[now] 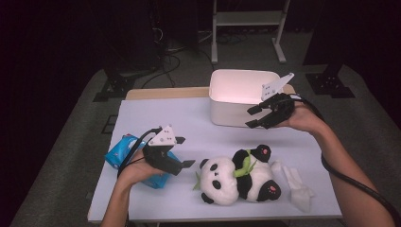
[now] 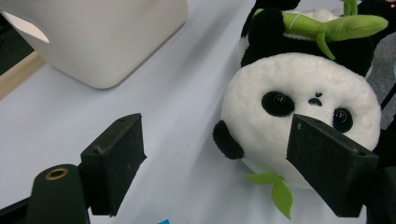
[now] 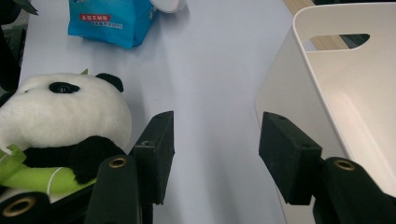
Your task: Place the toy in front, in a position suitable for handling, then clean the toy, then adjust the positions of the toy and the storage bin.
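On the white table top (image 1: pixel 156 118) a plush panda (image 1: pixel 239 179) is seen lying on its back near the front edge, a green bamboo sprig (image 1: pixel 243 166) held across its chest, and it is not yet gripped by either tool. The left gripper (image 1: pixel 182 153) is held just beside the panda's head with its jaws spread wide; in the left gripper view the white face (image 2: pixel 299 112) is framed between the two black pads without being touched. The right gripper (image 1: pixel 254 117) is held at the near wall of the white plastic bin (image 1: pixel 236 92), its jaws likewise spread and nothing between them, the bare table being seen through the gap in the right gripper view. The bin appears empty as far as its lit interior can be read. The work is therefore judged to be at an early stage: the panda remains to be grasped, lifted and, presumably, placed in the bin. A blue tissue pack (image 1: pixel 126 153) lies under the left hand, and a crumpled white tissue (image 1: pixel 295 184) rests just right of the panda. Printed writing on a red band can be made out on the blue pack (image 3: pixel 109 21) in the right gripper view, but it is too small to be read.
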`<action>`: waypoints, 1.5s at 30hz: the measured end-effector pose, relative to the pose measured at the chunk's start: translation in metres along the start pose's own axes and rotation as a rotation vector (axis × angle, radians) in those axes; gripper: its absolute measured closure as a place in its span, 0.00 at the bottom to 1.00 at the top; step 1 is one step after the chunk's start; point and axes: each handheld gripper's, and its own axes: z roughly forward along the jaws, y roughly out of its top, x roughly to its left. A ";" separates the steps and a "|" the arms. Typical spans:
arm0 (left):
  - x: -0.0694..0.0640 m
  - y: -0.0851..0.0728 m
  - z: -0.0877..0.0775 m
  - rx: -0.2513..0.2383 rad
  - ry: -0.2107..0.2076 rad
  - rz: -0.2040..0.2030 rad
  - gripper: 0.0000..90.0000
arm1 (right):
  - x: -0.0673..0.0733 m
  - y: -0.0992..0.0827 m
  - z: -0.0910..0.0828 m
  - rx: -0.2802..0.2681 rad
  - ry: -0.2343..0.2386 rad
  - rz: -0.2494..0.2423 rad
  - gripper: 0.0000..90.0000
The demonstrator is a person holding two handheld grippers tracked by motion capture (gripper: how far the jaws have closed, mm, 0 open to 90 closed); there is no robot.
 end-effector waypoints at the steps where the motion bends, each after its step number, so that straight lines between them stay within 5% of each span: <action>1: 0.000 0.000 0.000 -0.001 -0.001 0.000 0.20 | -0.002 0.000 0.001 0.000 0.002 -0.008 0.50; 19: 0.001 -0.002 -0.001 -0.005 -0.012 -0.003 0.19 | -0.018 0.021 0.012 0.150 0.014 -0.042 0.49; 45: 0.001 -0.007 -0.006 -0.001 -0.004 -0.017 0.18 | -0.039 0.039 0.020 0.169 -0.040 -0.078 0.49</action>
